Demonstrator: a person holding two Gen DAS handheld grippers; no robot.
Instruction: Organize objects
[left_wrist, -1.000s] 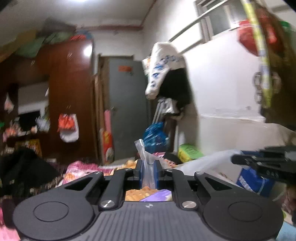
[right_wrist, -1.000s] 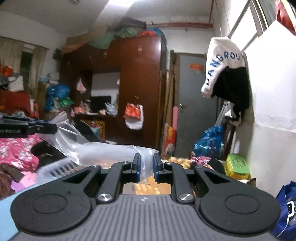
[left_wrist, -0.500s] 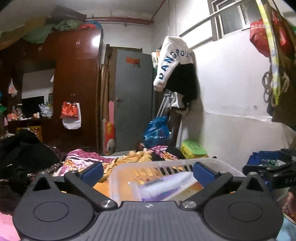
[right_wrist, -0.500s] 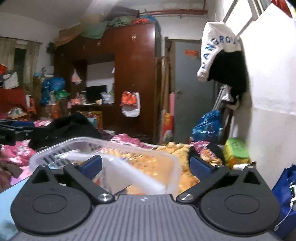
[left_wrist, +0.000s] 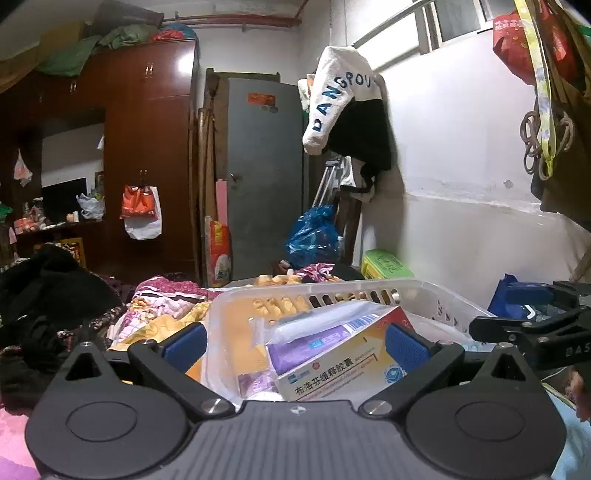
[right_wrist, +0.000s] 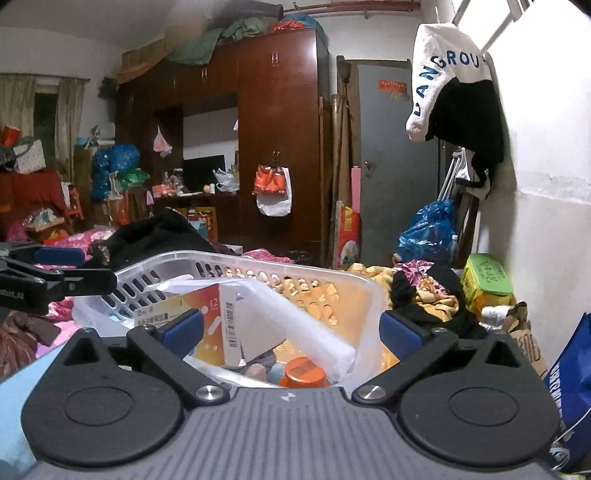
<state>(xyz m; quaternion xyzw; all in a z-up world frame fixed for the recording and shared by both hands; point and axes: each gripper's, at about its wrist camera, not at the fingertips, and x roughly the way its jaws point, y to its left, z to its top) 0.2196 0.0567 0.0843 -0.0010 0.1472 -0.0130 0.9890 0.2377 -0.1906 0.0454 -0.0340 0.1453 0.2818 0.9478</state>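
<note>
Over on the far side a black heap of clothing slumps on the flowered bedding, its lower edge lost behind the left gripper. That gripper's jaws stand wide apart, blue pads on either side of the clear plastic basket with nothing between them but air. The basket sits on the bed right in front of both tools, and its near wall is hidden by the gripper bodies.

Inside it, a medicine box with an orange corner and Chinese print lies tilted, a purple box tucked partly under it and a crumpled clear bag draped across the top. What lies deeper down I cannot make out.

From the other side, the right gripper is also splayed open and holds nothing. Past it, a long white box leans on a slant inside the basket, wrapped in film; a barcode shows on a neighbouring carton, but its text is too small to read. An orange bottle cap peeks out at the bottom, the bottle itself cut off by the gripper body.

Further right, a green container sits by the wall among rumpled cloth, and a blue bag is sliced by the frame edge.
</note>
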